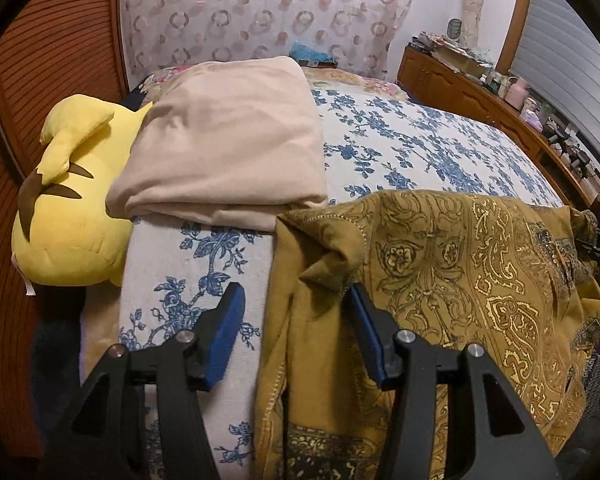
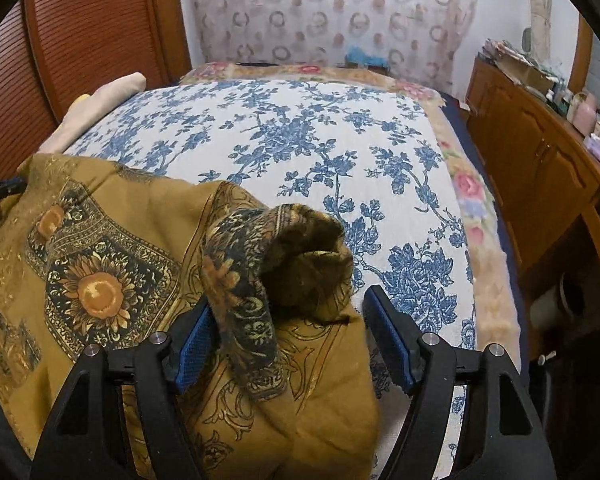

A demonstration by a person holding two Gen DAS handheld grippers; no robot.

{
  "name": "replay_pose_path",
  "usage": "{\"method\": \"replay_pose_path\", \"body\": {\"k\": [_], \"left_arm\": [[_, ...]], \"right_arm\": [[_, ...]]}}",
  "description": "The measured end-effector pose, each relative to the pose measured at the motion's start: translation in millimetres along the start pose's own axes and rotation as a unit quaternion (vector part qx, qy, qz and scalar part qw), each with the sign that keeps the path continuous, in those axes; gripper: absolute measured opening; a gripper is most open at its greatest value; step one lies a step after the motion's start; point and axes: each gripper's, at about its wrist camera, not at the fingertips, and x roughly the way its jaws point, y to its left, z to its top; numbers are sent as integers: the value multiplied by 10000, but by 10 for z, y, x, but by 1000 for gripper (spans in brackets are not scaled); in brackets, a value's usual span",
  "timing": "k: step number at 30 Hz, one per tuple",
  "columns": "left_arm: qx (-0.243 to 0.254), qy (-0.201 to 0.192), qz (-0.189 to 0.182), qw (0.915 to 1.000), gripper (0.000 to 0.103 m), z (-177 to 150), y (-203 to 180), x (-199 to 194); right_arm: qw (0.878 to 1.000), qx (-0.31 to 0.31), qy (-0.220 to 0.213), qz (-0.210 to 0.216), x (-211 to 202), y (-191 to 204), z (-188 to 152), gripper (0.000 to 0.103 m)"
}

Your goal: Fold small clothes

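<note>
On the floral bedspread (image 2: pixel 300 140), mustard garment (image 1: pixel 440 272) lying left-right, sleeve (image 2: pixel 260 280) raised only in right view, left gripper (image 1: pixel 296 308) spread, right gripper (image 2: pixel 292 312) spread astride sleeve.

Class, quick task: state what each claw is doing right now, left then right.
Left claw: open, astride the mustard patterned garment's edge, not pressing on it.
Right claw: open, the garment's sleeve lying between the fingers, not clamped.

Both wrist views close, angled down, sharing garment (image 1: pixel 440 280) and bed (image 2: pixel 300 140)
</note>
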Motion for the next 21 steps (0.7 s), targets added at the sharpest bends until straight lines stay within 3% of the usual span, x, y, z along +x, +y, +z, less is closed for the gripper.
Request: {"method": "replay_pose_path", "body": {"k": [3, 4, 5, 6, 7, 8, 13, 17, 21], "left_arm": [[103, -6, -9, 9999, 52, -7, -25, -2], [151, -15, -34, 9999, 44, -13, -40, -8], [205, -23, -122, 9997, 32, -20, -57, -19], [287, -12, -201, 9994, 29, -33, -92, -33], [342, 1, -225, 9992, 20, -36, -114, -46], [370, 20, -277, 9989, 13, -42, -134, -53], [411, -154, -404, 9982, 3, -71, -222, -187], [336, -665, -559, 9957, 3, 4, -335, -550], [456, -1329, -824, 9866, 3, 195, -509, -1053]], "right_arm": [[9999, -122, 1, 27, -3, 46, -4, 70], [9998, -164, -11, 57, -13, 65, -6, 65], [9997, -210, -24, 123, -25, 83, -11, 55], [9992, -294, -49, 275, -46, 112, -20, 46], [9983, -378, -50, 449, -62, 146, -30, 26], [9975, -461, -46, 528, -80, 181, -51, 20], [9970, -530, -259, 505, -215, 255, -84, 10], [9936, -494, -875, 511, -591, 305, 35, 9], [9861, -642, -1457, 475, -1028, 418, 256, 8]]}}
